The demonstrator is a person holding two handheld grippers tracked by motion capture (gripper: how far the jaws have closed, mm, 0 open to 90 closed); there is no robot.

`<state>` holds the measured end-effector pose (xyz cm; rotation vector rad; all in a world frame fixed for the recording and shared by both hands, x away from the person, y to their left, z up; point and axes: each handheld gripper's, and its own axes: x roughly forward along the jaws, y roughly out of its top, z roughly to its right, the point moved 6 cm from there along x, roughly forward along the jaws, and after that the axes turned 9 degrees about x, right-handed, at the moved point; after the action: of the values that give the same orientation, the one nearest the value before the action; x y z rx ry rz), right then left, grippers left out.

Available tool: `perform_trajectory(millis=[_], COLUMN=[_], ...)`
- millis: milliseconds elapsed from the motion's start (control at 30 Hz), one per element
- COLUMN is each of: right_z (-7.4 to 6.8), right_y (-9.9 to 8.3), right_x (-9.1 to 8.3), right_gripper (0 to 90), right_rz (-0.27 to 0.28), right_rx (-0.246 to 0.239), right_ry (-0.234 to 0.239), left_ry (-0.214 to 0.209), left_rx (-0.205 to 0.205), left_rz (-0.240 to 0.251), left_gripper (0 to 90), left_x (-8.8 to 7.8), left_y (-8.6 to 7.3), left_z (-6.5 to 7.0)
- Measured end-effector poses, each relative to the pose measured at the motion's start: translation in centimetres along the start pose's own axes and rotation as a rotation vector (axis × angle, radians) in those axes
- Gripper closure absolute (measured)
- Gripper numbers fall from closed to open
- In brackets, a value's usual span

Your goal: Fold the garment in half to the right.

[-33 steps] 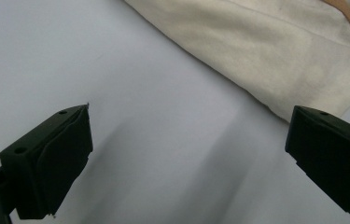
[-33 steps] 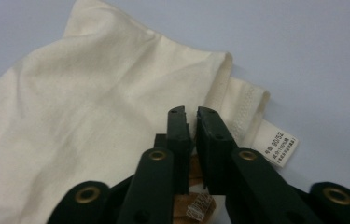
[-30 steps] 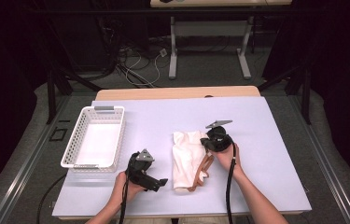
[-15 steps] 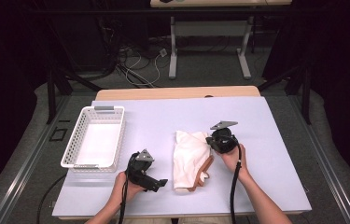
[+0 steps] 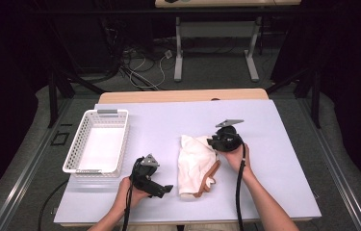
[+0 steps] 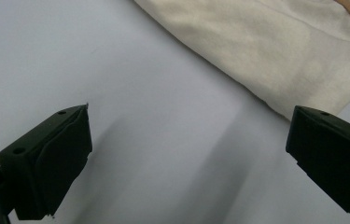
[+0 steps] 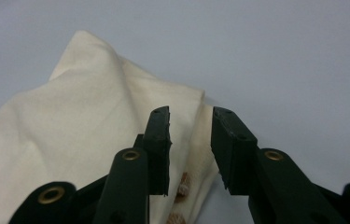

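Right tongs (image 7: 191, 140) just parted narrowly over cloth (image 5: 195, 163) edge, left tongs (image 6: 186, 158) wide on bare table (image 5: 274, 125)

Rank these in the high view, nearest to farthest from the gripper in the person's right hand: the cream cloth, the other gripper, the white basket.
From the right gripper:
1. The cream cloth, right beside its jaws, mid-table; those jaws have just been opening, with a gap between them and nothing pinched.
2. The left gripper, beyond the cloth near the table's front edge.
3. The white basket, far off at the table's left side.
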<state>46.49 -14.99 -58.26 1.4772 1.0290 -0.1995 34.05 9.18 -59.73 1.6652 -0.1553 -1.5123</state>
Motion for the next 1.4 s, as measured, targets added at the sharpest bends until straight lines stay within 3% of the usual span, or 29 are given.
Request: perform_trajectory(millis=[133,233,300,567,633,733,833,967,1200,1400], right_z=[0.4,0.4,0.5,0.3,0.1,0.4,0.8,0.7,0.1,-0.3], right_y=[0.1,-0.3,-0.2,0.7,0.5,-0.2,-0.5,-0.3,-0.6,-1.2], right_x=[1.5,2.2,2.0,-0.5,-0.7,0.2,0.7,-0.1,-2.1,-3.4], right_gripper=[67.7,83.9,89.0,89.7,89.4,88.6,80.0,64.7,36.4,24.8], right_rz=[-0.014,-0.017,0.003,0.119,0.105,0.053,0.018,0.034,0.007,-0.015], right_rx=[0.015,0.01,0.006,-0.065,-0.087,-0.076,-0.081,-0.067,-0.072,-0.076], right_ry=[0.001,-0.007,-0.016,-0.117,-0.13,-0.151,-0.148,-0.132,-0.04,0.043], left_ry=[-0.003,0.001,0.001,0.007,0.006,0.006,0.01,0.016,0.041,0.048], left_rx=[0.01,0.016,0.013,0.012,0.011,0.007,0.014,0.017,0.034,0.039], left_rz=[0.001,0.003,0.005,0.013,0.015,0.014,0.011,0.021,0.031,0.035], left_gripper=[0.4,0.3,0.4,0.3,0.3,0.2,0.2,0.2,0.1,0.1], left_x=[0.0,-0.1,-0.1,-0.4,-0.4,-0.4,-0.5,-0.7,-1.0,-1.0], left_y=[0.1,0.1,0.1,0.2,0.2,0.1,0.1,0.1,0.2,0.2], left_z=[0.1,0.0,0.0,-0.1,-0.1,0.0,0.0,-0.1,0.0,0.0])
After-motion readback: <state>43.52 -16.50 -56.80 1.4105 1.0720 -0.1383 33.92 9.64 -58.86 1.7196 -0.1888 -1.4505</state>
